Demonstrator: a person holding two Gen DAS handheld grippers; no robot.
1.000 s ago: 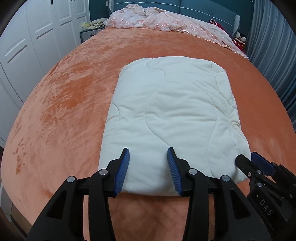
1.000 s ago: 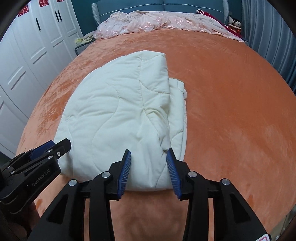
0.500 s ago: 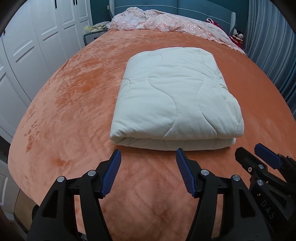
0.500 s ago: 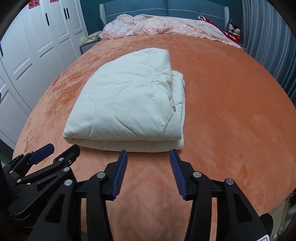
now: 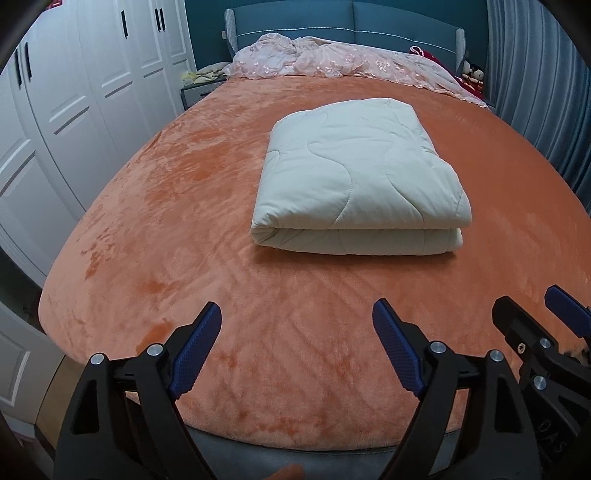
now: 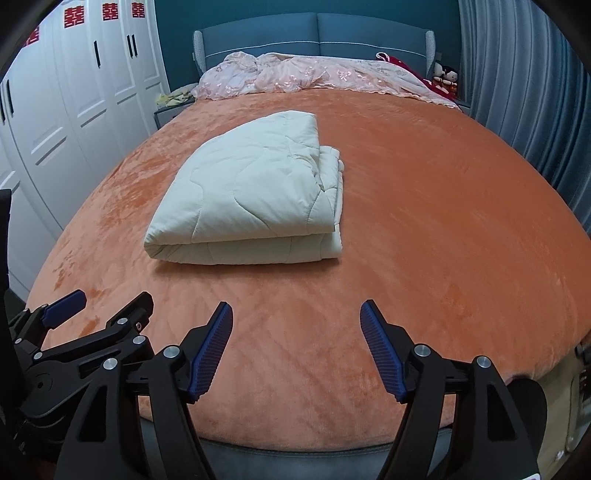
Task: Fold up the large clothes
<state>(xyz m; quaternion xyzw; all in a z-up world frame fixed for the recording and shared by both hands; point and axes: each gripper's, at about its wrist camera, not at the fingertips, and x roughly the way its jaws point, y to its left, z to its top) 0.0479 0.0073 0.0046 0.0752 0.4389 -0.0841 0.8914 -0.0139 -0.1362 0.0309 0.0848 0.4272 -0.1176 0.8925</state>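
Quilt lies folded in a flat rectangular bundle on the bed, on the orange cover, about mid-bed; its doubled edge faces the near side. Nothing touches it.

Left gripper: pitched downward over the near edge of the bed, well short of the quilt. Blue-padded fingers stand wide apart and are opening; only bare orange cover shows between them.

Right gripper: same downward pitch, over the near edge, beside the left one. Its fingers are spread and opening, with nothing between them. In the right wrist view the left gripper sits at the near left; in the left wrist view the right gripper shows at the near right.

Quilt sits left of centre in the right view, right of centre in the left view.

Far end: pink bedding bunched against a blue headboard. White wardrobe on the left, grey curtain on the right.
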